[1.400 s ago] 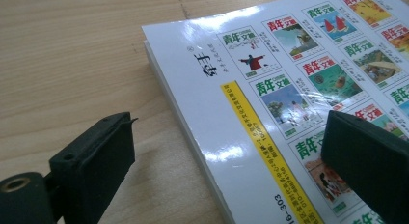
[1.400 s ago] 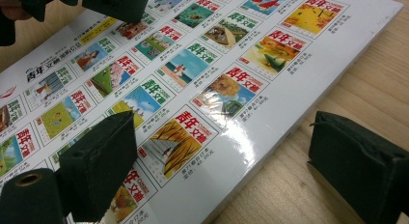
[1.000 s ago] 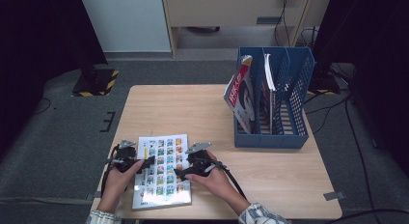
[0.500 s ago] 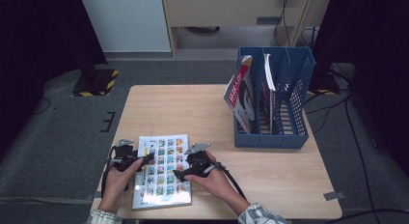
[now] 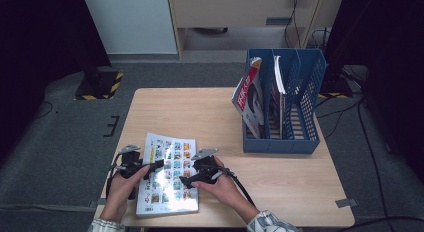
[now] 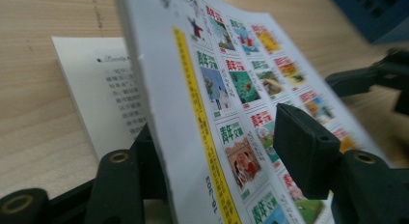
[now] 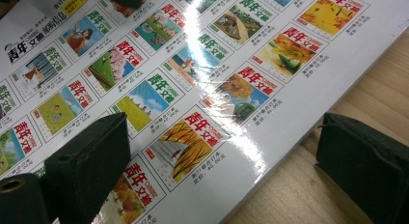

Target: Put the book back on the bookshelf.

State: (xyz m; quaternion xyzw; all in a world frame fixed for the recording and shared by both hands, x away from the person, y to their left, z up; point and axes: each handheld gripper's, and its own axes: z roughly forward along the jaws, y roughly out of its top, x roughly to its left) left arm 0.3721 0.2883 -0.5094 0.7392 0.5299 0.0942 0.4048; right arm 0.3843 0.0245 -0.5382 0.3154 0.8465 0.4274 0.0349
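Glossy picture-grid magazine (image 5: 167,177) lifted at its edge on the wooden bench (image 5: 280,177)

Left hand-held gripper (image 6: 217,151) has just been closing around the raised cover, pads not clearly pressing; right hand-held gripper (image 7: 222,161) stands wide over the magazine's edge.

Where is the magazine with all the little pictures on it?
In the high view the magazine lies at the table's near left edge, between the left tongs and right tongs.

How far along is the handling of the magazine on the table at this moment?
Early stage. Done: other magazines already stand in the blue file rack. In hand: the left gripper has just been closing, with the lifted edge of the magazine between its jaws; the right gripper hangs open over the opposite edge. Left: the magazine lies mostly flat on the table, apart from the rack, perhaps to be filed there.
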